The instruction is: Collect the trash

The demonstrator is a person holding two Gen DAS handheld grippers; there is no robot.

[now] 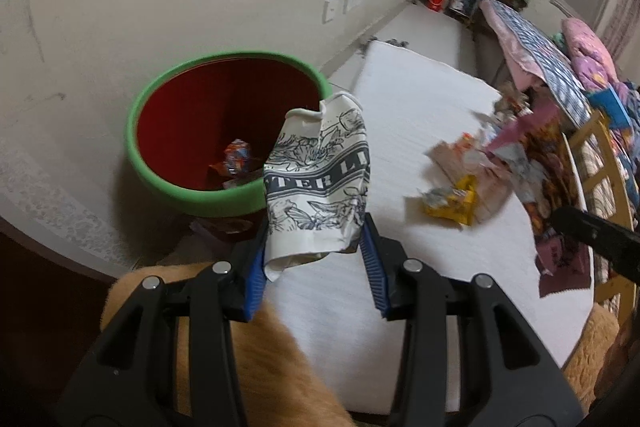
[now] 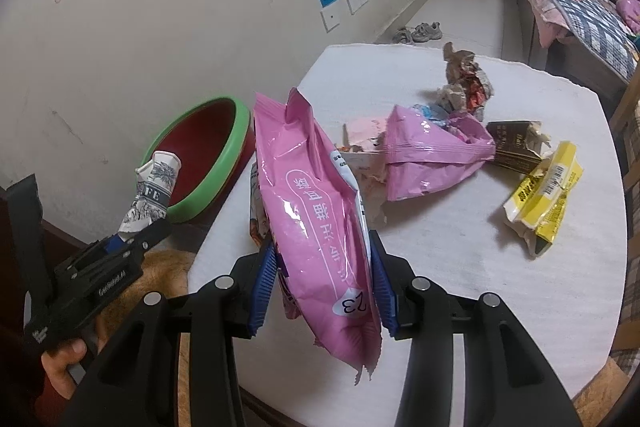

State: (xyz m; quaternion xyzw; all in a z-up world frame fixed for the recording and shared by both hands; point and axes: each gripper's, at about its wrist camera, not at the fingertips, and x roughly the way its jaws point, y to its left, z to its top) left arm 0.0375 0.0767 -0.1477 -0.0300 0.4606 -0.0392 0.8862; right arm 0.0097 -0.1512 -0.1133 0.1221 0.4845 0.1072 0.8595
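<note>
A person clearing a littered table holds a piece of trash in each of two hand-held grippers. The left gripper (image 1: 314,259) clamps a crushed paper cup (image 1: 318,183) printed with dark floral line art, its blue-padded fingers (image 1: 255,281) pressed against the cup's crumpled base at a middling spread. The cup stands up out of the jaws, in front of a green-rimmed red bin (image 1: 200,195) that sits beside the table against the wall; a few bright wrappers (image 1: 236,157) lie in the bin's bottom.

The right gripper (image 2: 324,283) grips a long pink snack bag (image 2: 316,227) around its lower half, with both blue pads (image 2: 264,279) touching the bag's sides and the jaws fairly narrow. The bag rises upright between the fingers, its torn top open above the white table (image 2: 460,267).

More trash lies on that surface: a second pink bag (image 2: 432,155), a yellow packet (image 2: 548,195), a dark wrapper (image 2: 512,143) and a crumpled brown wad (image 2: 464,75). In the right wrist view, the left gripper (image 2: 132,239) appears at the table's edge with the cup (image 2: 154,191) in front of the bin (image 2: 224,163), a hand (image 2: 60,367) around its handle.
</note>
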